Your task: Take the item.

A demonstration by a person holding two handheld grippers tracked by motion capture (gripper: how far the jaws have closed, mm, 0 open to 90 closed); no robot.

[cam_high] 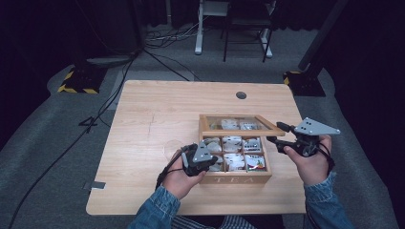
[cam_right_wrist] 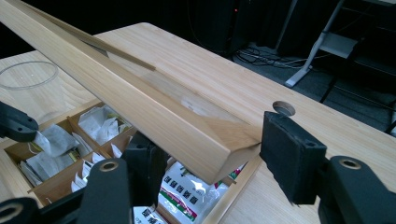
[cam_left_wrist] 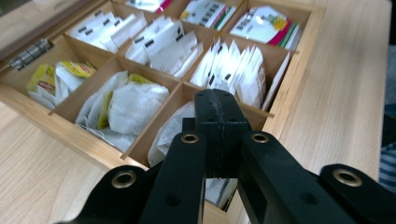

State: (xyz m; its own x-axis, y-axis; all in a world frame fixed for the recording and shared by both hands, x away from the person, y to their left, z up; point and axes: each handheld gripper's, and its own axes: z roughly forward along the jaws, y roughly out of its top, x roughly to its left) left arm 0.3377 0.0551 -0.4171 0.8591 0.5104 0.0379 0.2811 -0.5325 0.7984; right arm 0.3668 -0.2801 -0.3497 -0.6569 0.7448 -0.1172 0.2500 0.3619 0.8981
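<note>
A wooden tea box [cam_high: 236,180] marked TEA stands at the table's near side, its compartments full of tea bags [cam_left_wrist: 156,44]. Its glass-paned lid [cam_high: 239,125] is raised. My right gripper [cam_high: 277,133] is shut on the lid's right front corner [cam_right_wrist: 224,149], one pad [cam_right_wrist: 292,161] at its end and the other finger [cam_right_wrist: 144,156] behind it. My left gripper [cam_high: 212,161] reaches into the front-left compartment with its jaws pressed together [cam_left_wrist: 217,100]. In the right gripper view a pale tea bag [cam_right_wrist: 53,140] sticks out from the left gripper's tip [cam_right_wrist: 18,126].
A clear ring [cam_high: 172,148] lies on the table [cam_high: 143,114] left of the box. A round cable hole [cam_high: 241,95] sits near the far edge. Beyond the table are a chair frame [cam_high: 246,28], floor cables and stand bases.
</note>
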